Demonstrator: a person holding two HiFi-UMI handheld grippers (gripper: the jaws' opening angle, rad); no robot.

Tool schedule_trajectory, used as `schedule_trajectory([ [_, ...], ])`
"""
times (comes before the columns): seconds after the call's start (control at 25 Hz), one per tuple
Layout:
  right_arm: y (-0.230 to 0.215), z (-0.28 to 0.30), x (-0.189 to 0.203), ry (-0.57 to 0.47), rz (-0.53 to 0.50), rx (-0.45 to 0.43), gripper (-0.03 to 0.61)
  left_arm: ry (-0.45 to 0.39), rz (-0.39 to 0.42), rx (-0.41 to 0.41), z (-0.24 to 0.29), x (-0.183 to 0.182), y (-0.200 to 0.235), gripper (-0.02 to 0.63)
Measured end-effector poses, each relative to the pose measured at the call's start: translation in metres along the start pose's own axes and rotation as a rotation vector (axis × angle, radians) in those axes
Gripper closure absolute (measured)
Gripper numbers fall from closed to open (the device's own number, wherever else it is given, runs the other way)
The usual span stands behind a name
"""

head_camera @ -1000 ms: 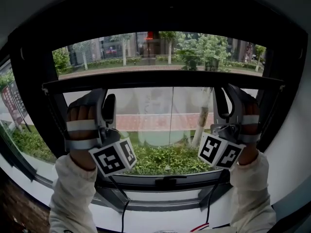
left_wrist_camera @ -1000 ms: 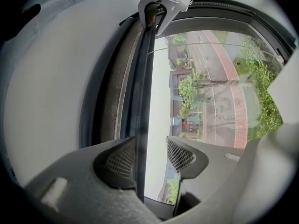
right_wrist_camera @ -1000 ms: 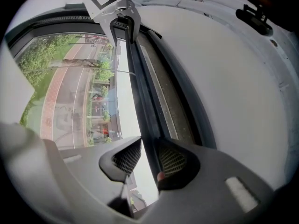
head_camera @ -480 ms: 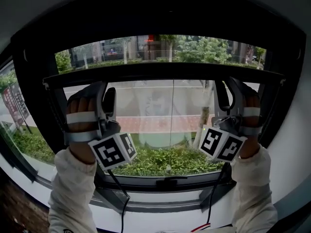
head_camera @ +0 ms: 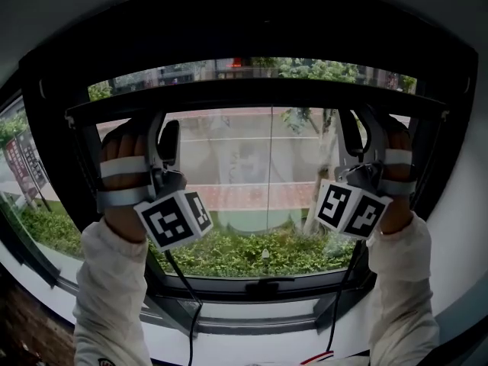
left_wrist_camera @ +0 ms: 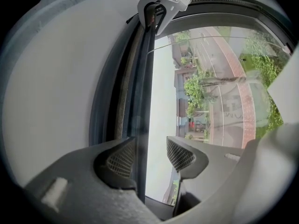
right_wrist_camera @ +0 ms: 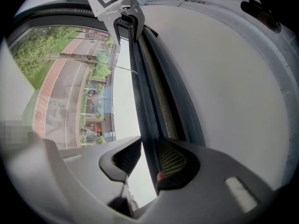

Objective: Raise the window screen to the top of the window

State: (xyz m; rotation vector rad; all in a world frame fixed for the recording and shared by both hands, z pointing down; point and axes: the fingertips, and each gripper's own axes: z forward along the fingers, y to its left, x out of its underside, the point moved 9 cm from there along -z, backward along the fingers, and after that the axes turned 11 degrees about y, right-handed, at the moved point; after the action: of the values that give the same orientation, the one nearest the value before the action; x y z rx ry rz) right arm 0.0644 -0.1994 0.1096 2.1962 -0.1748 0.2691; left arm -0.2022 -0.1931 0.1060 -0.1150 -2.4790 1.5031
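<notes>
your left claw (head_camera: 162, 128) stands spread at the left end of the screen bar (head_camera: 259, 96). the bar lies against one pad (left_wrist_camera: 120, 158), and the other pad is clear of it. your right claw (head_camera: 352, 128) pinches the same bar near its right end. the bar sits level, high in the window frame (head_camera: 252, 21), with a narrow strip of uncovered glass above it.

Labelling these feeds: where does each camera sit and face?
Head view: on the person's head, facing the window; both hands and sleeves show.
Left gripper view: on the left claw, looking past its jaws along the screen bar.
Right gripper view: on the right claw, likewise.
Shared: each gripper view shows the other claw far along the bar.
</notes>
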Motion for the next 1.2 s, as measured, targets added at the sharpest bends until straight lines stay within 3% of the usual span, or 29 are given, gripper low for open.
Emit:
schedule_trajectory([
  [1.2,-0.001,0.012,-0.004,-0.007,0.001,0.064,0.465,0.001,-0.001,-0.052,0.005,0.000,0.011,0.411],
])
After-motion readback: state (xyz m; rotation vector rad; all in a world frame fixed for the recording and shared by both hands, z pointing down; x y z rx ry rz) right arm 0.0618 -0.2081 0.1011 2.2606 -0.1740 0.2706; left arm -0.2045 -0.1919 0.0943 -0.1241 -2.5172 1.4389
